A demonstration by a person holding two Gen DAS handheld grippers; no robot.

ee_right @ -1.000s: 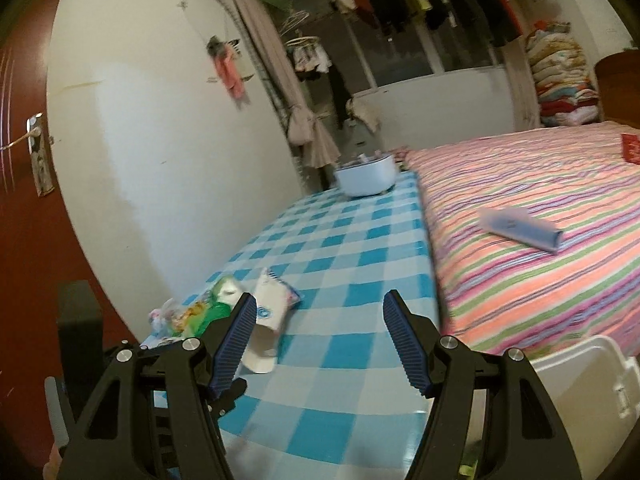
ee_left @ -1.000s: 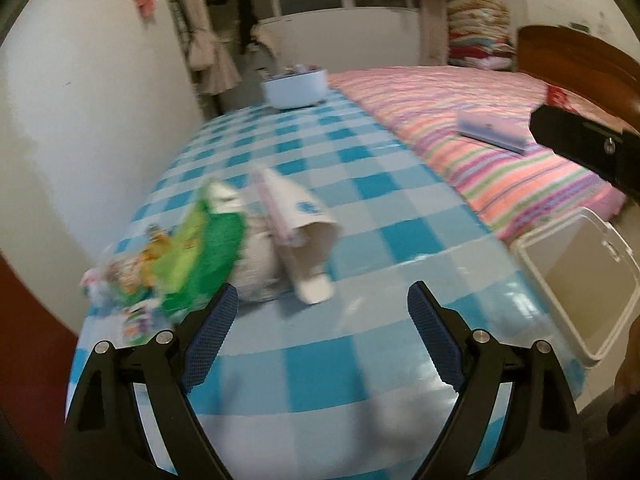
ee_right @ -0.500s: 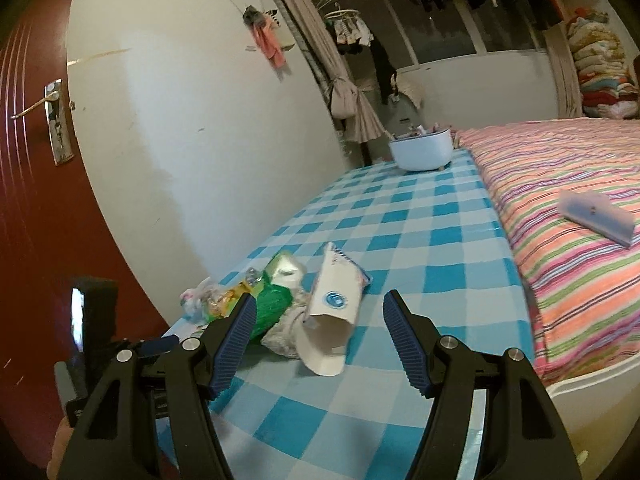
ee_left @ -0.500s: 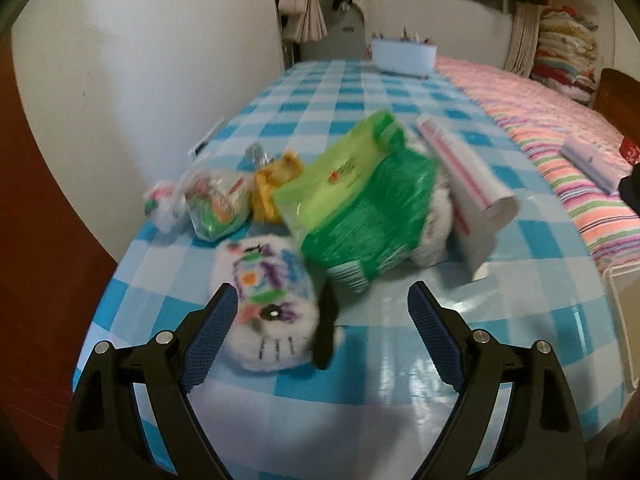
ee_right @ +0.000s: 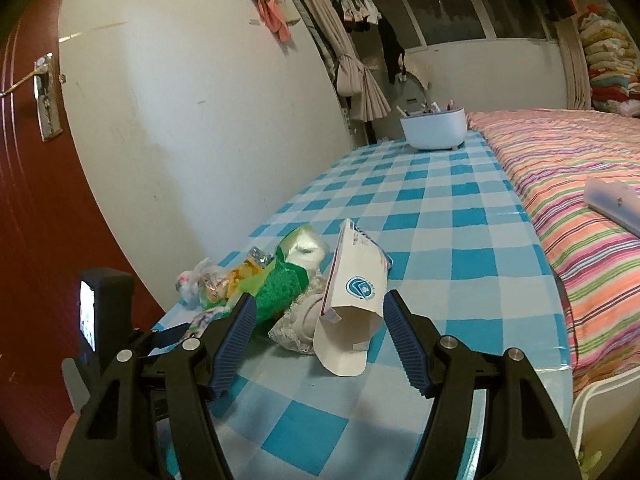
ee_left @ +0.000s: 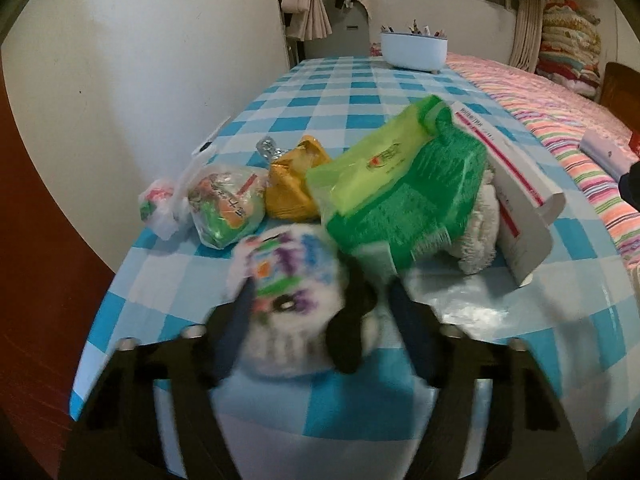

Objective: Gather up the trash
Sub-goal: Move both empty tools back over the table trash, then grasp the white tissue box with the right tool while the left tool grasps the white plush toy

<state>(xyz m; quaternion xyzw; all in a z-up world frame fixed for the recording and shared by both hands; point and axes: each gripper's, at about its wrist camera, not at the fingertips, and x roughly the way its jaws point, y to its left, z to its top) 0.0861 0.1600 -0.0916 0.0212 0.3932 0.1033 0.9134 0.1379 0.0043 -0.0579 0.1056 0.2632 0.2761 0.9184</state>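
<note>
A pile of trash lies on the blue-checked table (ee_left: 360,92): a white plush toy with coloured marks (ee_left: 288,300), a green wrapper (ee_left: 404,196), a yellow bag (ee_left: 294,184), clear snack bags (ee_left: 224,204) and a white carton (ee_left: 520,208). My left gripper (ee_left: 324,312) is open with its jaws on either side of the plush toy, blurred by motion. My right gripper (ee_right: 316,320) is open above the table. The open carton (ee_right: 352,300) and green wrapper (ee_right: 280,288) lie just beyond its fingertips.
A white tub of pens (ee_right: 434,128) stands at the table's far end. A striped bed (ee_right: 560,184) runs along the right with a flat box (ee_right: 612,200) on it. A white wall (ee_right: 180,120) is at left, a red door (ee_right: 24,200) nearer. A white bin rim (ee_right: 596,396) shows lower right.
My left gripper swung left from the bin side to the pile and moved forward, so its jaws now flank the plush toy. My right gripper moved closer to the carton.
</note>
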